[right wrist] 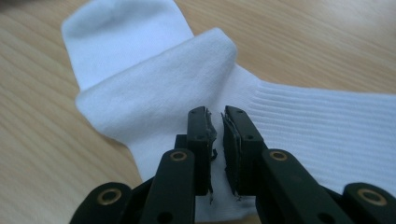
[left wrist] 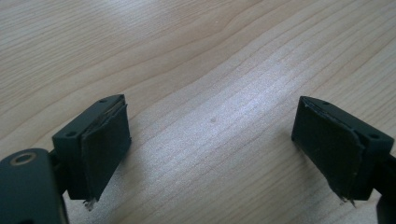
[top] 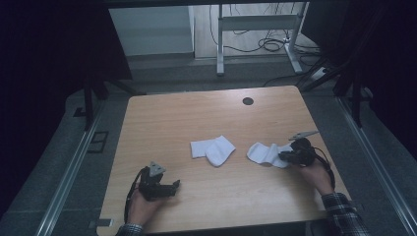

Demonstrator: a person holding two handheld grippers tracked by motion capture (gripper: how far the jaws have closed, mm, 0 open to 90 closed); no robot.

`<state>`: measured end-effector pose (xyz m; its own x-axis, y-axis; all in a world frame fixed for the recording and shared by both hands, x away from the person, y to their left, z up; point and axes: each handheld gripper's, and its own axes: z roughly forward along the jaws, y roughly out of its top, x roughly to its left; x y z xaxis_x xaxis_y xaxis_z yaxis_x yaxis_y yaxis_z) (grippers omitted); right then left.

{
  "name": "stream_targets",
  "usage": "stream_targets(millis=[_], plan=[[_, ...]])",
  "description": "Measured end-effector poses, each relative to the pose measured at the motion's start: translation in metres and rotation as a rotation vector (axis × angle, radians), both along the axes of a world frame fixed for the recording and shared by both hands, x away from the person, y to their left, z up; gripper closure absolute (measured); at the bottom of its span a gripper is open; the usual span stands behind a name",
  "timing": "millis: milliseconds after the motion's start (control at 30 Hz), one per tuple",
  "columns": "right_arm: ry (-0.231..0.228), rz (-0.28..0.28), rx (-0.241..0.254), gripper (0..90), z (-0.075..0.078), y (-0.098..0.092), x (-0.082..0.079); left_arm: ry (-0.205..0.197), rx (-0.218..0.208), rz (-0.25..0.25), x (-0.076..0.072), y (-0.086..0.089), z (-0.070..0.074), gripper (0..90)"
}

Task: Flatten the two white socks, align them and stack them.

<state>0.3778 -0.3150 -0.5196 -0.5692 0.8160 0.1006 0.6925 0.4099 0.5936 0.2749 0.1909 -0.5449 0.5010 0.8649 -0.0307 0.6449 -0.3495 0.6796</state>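
Scene: a person at a wooden counter (top: pixel 206 196) holds tongs in each hand; two white socks lie on it.

Right tongs (right wrist: pixel 219 122): the jaws are nearly together, directly over the near sock (right wrist: pixel 289 126). No cloth shows in the narrow gap between them, so whether they pinch any fabric I cannot tell.

Left tongs (left wrist: pixel 210 140): jaws spread wide, nothing between them, bare wood beneath.

Sock at the right tongs: it lies flat just ahead of and under the jaws, one end folded back on itself, the ribbed cuff running off to the jaws' right.

Second sock (top: pixel 213 150): also folded, lying between the two tongs, well apart from the left pair.

Handling: likely light, soft and limp; it should sag and unfold when lifted, not slip or break.

Where to hold: probably the ribbed cuff or the doubled fold edge, where thicker cloth gives the pads more to bite.
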Motion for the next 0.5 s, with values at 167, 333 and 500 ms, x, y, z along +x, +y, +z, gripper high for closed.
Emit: stream_targets(millis=[167,333,500], plan=[[0.004,-0.007,-0.002,77.5,0.002,-0.013,-0.013,0.019,0.009,0.013,0.002,-0.001,0.002,13.3],[-0.032,-0.004,0.025,76.7,0.012,-0.008,-0.014,0.048,-0.023,0.034,0.008,-0.003,0.008,25.4],[-0.064,0.055,0.063,77.7,0.019,0.019,-0.013,0.039,-0.033,0.013,0.009,-0.012,0.012,28.0]])
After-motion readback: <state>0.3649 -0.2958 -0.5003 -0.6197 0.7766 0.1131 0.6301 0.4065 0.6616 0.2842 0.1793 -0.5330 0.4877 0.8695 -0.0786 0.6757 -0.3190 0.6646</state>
